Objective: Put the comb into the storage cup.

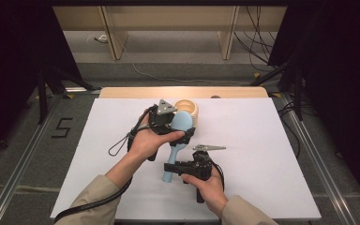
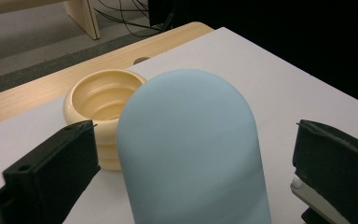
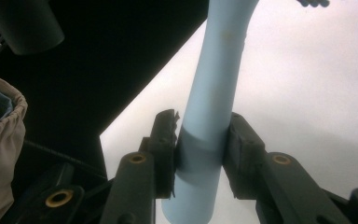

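Right gripper (image 3: 200, 156) is clamped on the handle of a blue spatula (image 1: 179, 136), near its butt end. Blade end sits between the wide-open jaws of the left gripper (image 2: 189, 163), untouched on both sides, just short of a cream ribbed bowl (image 2: 100, 100) on the white table (image 1: 262, 140). Risk: with one grip so far down the handle, the spatula could pivot or slip, and the bowl could be knocked.

Pale blue spoon (image 1: 180, 125) — cream bowl (image 1: 186, 108) — white table (image 1: 262, 154).
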`<state>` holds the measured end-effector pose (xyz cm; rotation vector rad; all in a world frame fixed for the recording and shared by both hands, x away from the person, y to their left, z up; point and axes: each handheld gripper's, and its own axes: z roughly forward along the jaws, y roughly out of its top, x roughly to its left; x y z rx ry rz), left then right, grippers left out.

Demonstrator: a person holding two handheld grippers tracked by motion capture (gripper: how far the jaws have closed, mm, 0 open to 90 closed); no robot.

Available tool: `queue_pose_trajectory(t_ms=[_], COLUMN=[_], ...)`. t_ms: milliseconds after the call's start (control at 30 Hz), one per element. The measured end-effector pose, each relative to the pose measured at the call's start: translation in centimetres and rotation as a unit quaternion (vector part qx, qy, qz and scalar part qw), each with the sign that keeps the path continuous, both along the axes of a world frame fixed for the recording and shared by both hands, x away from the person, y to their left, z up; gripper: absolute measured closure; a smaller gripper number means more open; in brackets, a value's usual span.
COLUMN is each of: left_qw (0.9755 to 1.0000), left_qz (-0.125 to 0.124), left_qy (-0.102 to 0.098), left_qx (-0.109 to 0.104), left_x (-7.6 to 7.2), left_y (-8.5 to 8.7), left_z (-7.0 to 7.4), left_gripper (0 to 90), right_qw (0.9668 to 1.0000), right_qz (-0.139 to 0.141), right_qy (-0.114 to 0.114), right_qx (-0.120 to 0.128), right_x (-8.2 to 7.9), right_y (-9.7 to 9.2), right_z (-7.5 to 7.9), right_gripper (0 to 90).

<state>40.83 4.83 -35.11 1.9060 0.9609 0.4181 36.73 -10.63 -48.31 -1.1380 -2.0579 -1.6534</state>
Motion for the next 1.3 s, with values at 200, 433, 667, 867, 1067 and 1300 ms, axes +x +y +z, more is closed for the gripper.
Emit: queue_pose_trajectory(t_ms=[200, 433, 667, 867, 1067, 1300], left_qw=[1.0000, 1.0000, 0.9999, 0.9999, 0.9997, 0.9997], left_qz=[-0.002, -0.002, -0.005, -0.002, 0.001, 0.003], left_qy=[-0.001, 0.005, 0.010, 0.016, 0.023, 0.025], left_qx=[-0.001, -0.005, -0.007, -0.005, -0.003, 0.002], left_x=[0.4, 0.8, 1.0, 1.2, 1.4, 1.5], left_y=[-0.4, -0.8, -1.0, -1.0, -1.1, -1.3], left_z=[0.3, 0.2, 0.2, -0.1, -0.4, -0.7], left_gripper=[0.0, 1.4, 2.8, 4.7, 7.4, 14.2], right_qw=[1.0000, 1.0000, 1.0000, 1.0000, 1.0000, 1.0000], right_qz=[0.000, 0.000, 0.001, 0.001, 0.001, 0.000], right_qy=[-0.001, -0.002, -0.002, -0.001, -0.002, -0.003], right_qx=[-0.002, 0.001, -0.002, -0.001, -0.001, -0.001], right_x=[0.0, 0.0, 0.0, 0.0, 0.0, 0.0], right_y=[0.0, 0.0, 0.0, 0.0, 0.0, 0.0], right_z=[0.0, 0.0, 0.0, 0.0, 0.0, 0.0], right_gripper=[67.8, 67.8, 67.8, 67.8, 67.8, 67.8])
